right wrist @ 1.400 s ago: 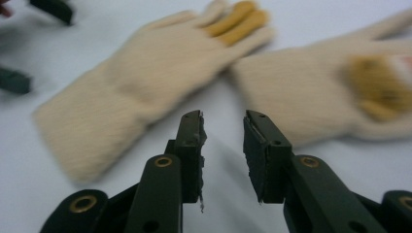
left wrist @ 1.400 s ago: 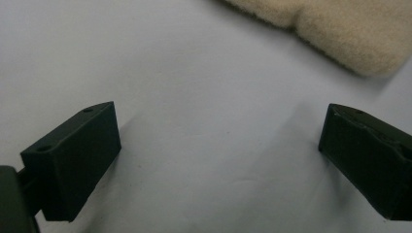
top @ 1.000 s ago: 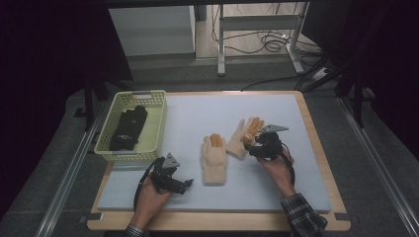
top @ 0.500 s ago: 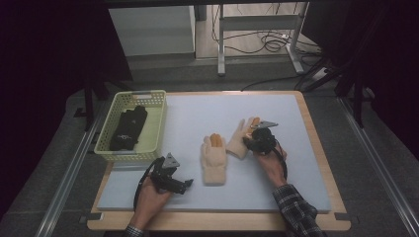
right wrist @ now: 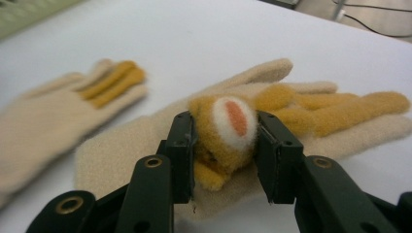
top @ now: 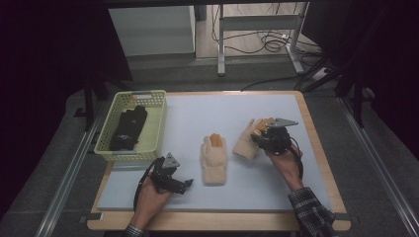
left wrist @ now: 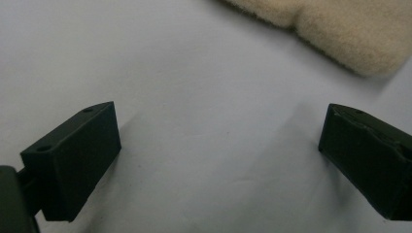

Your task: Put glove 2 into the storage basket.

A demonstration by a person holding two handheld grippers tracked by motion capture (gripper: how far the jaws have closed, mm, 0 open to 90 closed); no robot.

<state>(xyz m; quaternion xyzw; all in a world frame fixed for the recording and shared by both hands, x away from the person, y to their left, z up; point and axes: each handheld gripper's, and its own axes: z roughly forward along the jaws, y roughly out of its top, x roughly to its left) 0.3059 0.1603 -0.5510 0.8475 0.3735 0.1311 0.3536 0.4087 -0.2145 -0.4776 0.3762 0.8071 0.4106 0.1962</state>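
Right gripper (right wrist: pixel 223 160) is clamped on the fuzzy orange paw patch (right wrist: pixel 226 133) sewn to the palm of the right-hand cream fleece glove (right wrist: pixel 160 145); its jaws have just been closing, and the pads now press the patch from both sides. That glove (top: pixel 245 140) lies on the pale blue table mat (top: pixel 197 108), right of centre, fingers pointing far and to the right.

As I judge it, the work is at its grasping stage: one glove is gripped but not visibly clear of the mat, and it is not yet moved anywhere. The second cream glove with orange fingers (top: pixel 214 158) lies flat just to its left, untouched. A pale green plastic basket (top: pixel 155 123) at the far left already holds a black folded cloth item (top: pixel 127 129), so the gloves may be bound there, though that is a guess.

Left gripper (top: pixel 170 178), near the front-left edge, has its jaws wide apart with nothing between them.

The right gripper view shows the pinch itself, which from the high view is hidden under the gripper body (top: pixel 272 138). The left gripper view shows bare mat between the jaws and a cream cuff edge (left wrist: pixel 340 34) beyond. The high view alone gives the layout of basket, gloves and both hands.
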